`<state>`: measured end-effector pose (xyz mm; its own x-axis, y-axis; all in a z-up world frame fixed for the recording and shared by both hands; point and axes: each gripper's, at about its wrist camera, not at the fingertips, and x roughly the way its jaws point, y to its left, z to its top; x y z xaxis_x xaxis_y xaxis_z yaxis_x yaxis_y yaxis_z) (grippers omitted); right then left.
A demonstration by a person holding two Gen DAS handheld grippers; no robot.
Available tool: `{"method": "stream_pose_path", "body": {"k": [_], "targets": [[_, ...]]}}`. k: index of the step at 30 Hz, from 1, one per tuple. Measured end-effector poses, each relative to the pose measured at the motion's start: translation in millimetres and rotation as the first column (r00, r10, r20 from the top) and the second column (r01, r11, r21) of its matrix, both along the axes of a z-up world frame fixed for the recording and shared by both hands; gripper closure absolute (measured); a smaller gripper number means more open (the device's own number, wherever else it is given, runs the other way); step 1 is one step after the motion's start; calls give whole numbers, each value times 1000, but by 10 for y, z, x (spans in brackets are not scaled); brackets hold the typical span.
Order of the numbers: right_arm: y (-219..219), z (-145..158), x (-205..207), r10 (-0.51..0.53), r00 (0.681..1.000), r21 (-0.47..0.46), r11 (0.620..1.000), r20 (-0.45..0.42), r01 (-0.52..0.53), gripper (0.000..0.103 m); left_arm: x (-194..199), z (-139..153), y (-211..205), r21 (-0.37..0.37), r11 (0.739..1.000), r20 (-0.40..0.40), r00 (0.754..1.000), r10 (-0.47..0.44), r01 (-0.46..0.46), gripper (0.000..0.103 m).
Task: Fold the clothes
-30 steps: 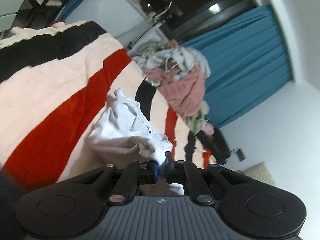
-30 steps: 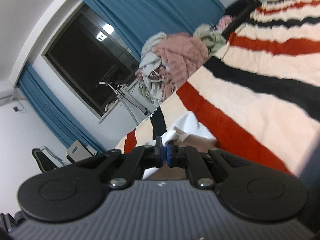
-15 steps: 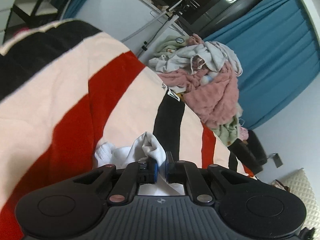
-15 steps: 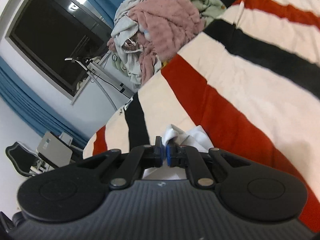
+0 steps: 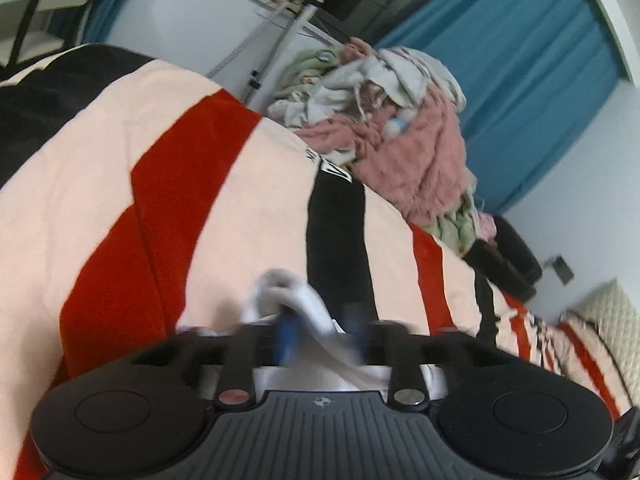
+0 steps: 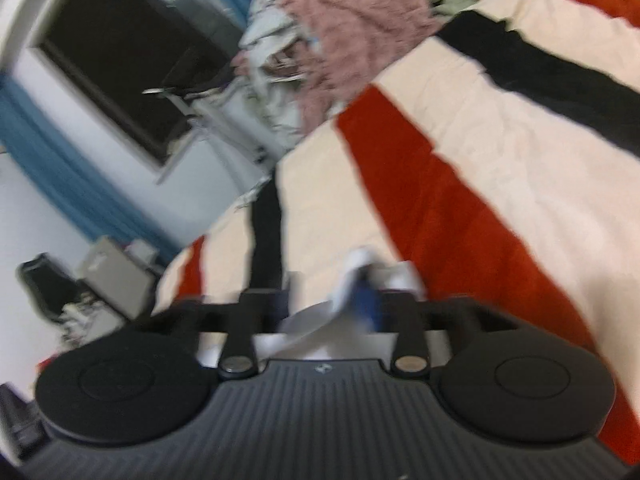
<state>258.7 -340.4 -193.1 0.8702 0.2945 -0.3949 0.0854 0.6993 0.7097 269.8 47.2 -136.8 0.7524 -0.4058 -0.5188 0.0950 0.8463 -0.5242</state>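
A white garment [image 5: 310, 300] lies bunched on the striped bed blanket [image 5: 224, 208], right at the fingertips of my left gripper [image 5: 320, 334]. That gripper's blurred jaws stand apart, and a fold of the cloth runs between them. In the right wrist view the same white garment [image 6: 360, 264] pokes up between the parted jaws of my right gripper [image 6: 324, 306]. Most of the garment is hidden under both gripper bodies.
A tall pile of pink, white and green clothes [image 5: 404, 140] sits at the far end of the bed, also in the right view [image 6: 344, 28]. Behind it are a drying rack [image 5: 288, 28], a dark window [image 6: 120, 52] and blue curtains [image 5: 520, 64]. A chair [image 6: 44, 284] stands beside the bed.
Both grippers have come down lower over the blanket. Their jaws, shut on the white cloth before, have spread apart, and the cloth now lies loose between them.
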Motion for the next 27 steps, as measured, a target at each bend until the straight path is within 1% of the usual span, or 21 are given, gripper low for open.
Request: {"method": "stream_pose_path", "body": {"k": [1, 2, 3, 5, 7, 9, 10, 11, 13, 14, 16, 19, 21, 24, 27], "targets": [[25, 26, -33, 21, 1000, 9, 1000, 23, -21, 9, -8, 15, -26, 19, 1000, 9, 1000, -13, 13, 17], [58, 57, -76, 32, 999, -2, 999, 35, -32, 10, -27, 33, -55, 41, 999, 23, 999, -25, 24, 14], [91, 83, -123, 39, 998, -25, 999, 39, -38, 10, -82, 62, -92, 72, 997, 49, 998, -33, 29, 14], [158, 133, -217, 53, 998, -70, 996, 46, -50, 10, -171, 95, -168, 127, 991, 79, 995, -56, 46, 10], [226, 179, -296, 69, 996, -125, 990, 49, -63, 10, -181, 42, -247, 172, 983, 78, 994, -76, 61, 9], [296, 199, -297, 91, 995, -218, 972, 30, -82, 30, -191, -10, -325, 218, 973, 77, 993, -94, 76, 9], [334, 183, -254, 101, 995, -265, 959, 6, -96, 43, -196, -36, -364, 240, 967, 76, 992, -104, 83, 9], [373, 143, -199, 109, 994, -309, 945, -20, -110, 54, -201, -62, -404, 263, 961, 74, 991, -113, 90, 9], [453, 56, -87, 119, 991, -397, 908, -66, -136, 65, -151, -151, -473, 303, 948, 55, 991, -121, 99, 9], [495, -1, -30, 119, 990, -437, 888, -74, -139, 65, -106, -206, -505, 322, 941, 40, 992, -122, 102, 9], [557, -101, 86, 117, 989, -482, 864, -86, -144, 65, -50, -301, -550, 351, 931, 27, 993, -119, 102, 9], [557, -216, 212, 109, 991, -481, 866, -82, -135, 66, -3, -417, -603, 387, 917, 24, 993, -115, 97, 9], [548, -209, 164, 106, 992, -482, 867, -75, -129, 66, -35, -414, -635, 415, 905, 31, 992, -123, 99, 9], [574, -119, 24, 108, 991, -502, 855, -80, -133, 65, -159, -354, -634, 438, 893, 35, 990, -134, 106, 9], [593, 2, -194, 107, 991, -514, 847, -84, -135, 63, -377, -250, -597, 442, 890, 35, 989, -141, 111, 10]]}}
